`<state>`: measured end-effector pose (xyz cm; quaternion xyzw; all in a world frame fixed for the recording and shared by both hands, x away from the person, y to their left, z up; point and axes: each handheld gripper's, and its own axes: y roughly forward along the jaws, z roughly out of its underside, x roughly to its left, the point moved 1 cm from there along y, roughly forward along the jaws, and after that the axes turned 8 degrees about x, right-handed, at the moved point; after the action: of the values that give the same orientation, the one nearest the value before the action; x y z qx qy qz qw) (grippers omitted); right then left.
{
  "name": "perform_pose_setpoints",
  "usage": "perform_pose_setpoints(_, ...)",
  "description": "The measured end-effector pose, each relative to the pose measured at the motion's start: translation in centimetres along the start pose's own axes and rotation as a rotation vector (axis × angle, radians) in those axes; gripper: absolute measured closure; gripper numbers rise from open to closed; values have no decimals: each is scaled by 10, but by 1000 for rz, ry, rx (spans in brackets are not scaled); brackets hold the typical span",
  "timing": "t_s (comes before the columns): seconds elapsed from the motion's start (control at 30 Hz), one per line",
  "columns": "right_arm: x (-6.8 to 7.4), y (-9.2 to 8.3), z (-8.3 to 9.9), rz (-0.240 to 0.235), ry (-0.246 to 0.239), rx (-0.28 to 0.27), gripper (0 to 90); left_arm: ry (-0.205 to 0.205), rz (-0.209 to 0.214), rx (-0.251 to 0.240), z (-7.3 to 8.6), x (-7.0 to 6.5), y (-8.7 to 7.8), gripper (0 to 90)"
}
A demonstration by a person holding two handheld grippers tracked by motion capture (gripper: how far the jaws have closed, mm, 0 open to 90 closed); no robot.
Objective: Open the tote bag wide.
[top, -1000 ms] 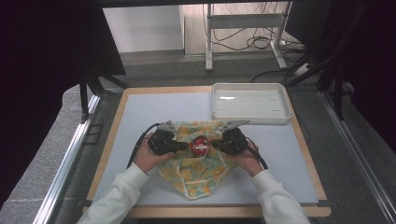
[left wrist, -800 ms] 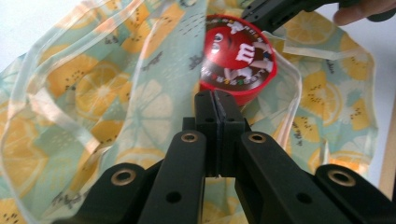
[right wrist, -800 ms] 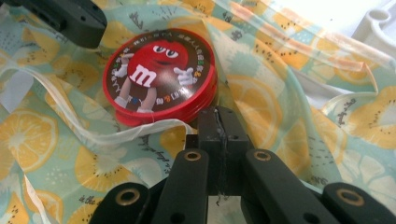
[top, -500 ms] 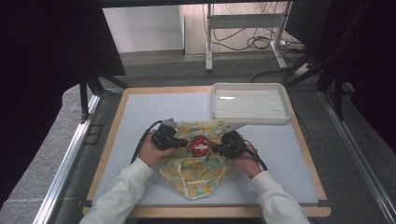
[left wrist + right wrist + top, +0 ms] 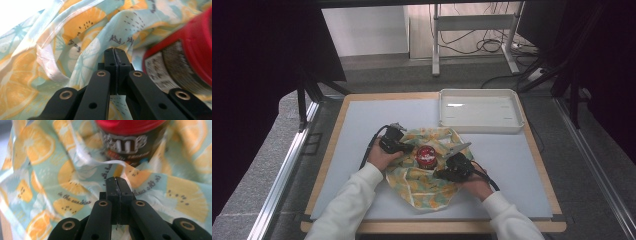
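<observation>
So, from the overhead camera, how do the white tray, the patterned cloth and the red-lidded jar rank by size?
Largest to smallest in the high view:
1. White tray, though the cloth looks nearly as big and is bunched up, so that's unsure.
2. Patterned cloth.
3. Red-lidded jar, clearly smallest.

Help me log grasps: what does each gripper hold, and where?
Both jaw pairs look shut. The left gripper and right gripper press into folds of the cloth beside the jar; whether fabric is pinched cannot be told.

White sleeves (image 5: 347,207); black grippers with brass-ringed screws (image 5: 66,94).
</observation>
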<state>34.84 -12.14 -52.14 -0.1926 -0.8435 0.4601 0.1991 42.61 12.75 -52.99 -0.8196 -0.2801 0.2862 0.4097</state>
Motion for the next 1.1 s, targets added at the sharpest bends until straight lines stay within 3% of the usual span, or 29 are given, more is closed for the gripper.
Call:
perform_pose_setpoints(0.3, 5, 2, 9, -19, -11, 22, 890, -23, -3, 7, -6, 5, 9, 900)
perform_pose_setpoints(0.6, 4, 4, 9, -16, -8, 25, 890, -14, -9, 4, -5, 4, 9, 900)
perform_pose_setpoints(0.8, 5, -6, 8, -11, -6, -10, 889, 16, 27, -80, 0, -6, -16, 900)
perform_pose_setpoints(0.9, 7, -20, 6, -1, -14, -70, 890, 36, 39, -126, 3, -15, -35, 900)
perform_pose_setpoints(1.1, 11, -40, 4, 20, -32, -129, 889, 92, 53, -157, 14, -32, -61, 898)
